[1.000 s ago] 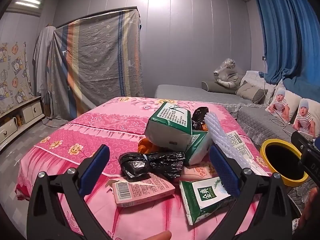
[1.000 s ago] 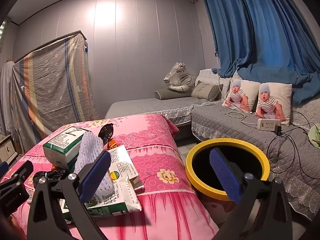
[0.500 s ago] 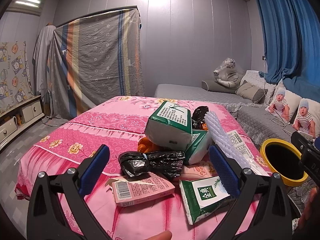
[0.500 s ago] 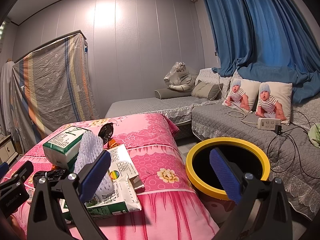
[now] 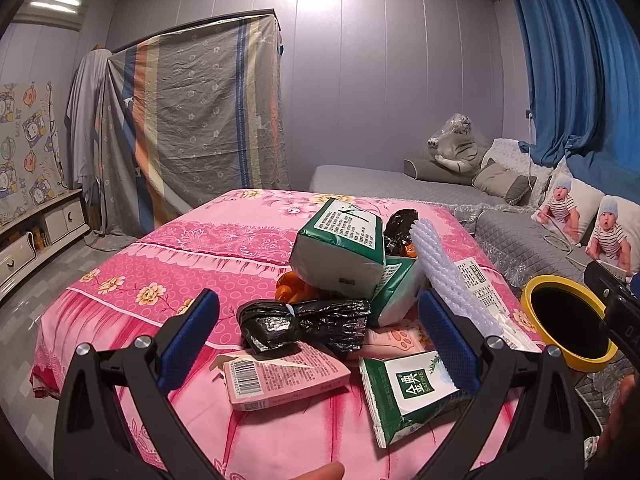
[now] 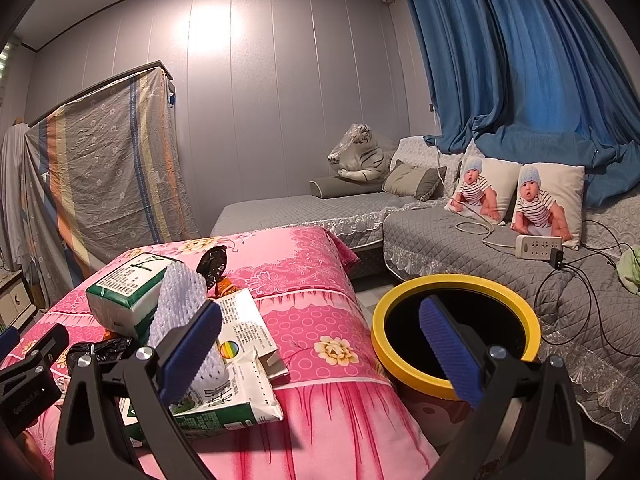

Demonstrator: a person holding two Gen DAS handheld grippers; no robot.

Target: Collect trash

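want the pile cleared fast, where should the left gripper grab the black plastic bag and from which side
Grip the black plastic bag at its tied waist, from the near side with the open left gripper. It lies crosswise atop the pink carton, narrowest there.

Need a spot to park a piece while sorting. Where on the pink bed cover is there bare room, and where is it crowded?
Bare cover stretches left of and behind the pile, from the black bag to the far edge. Another free patch lies between the white packet and the yellow-rimmed bin. It is crowded around the green carton, the pink box and the foam net.
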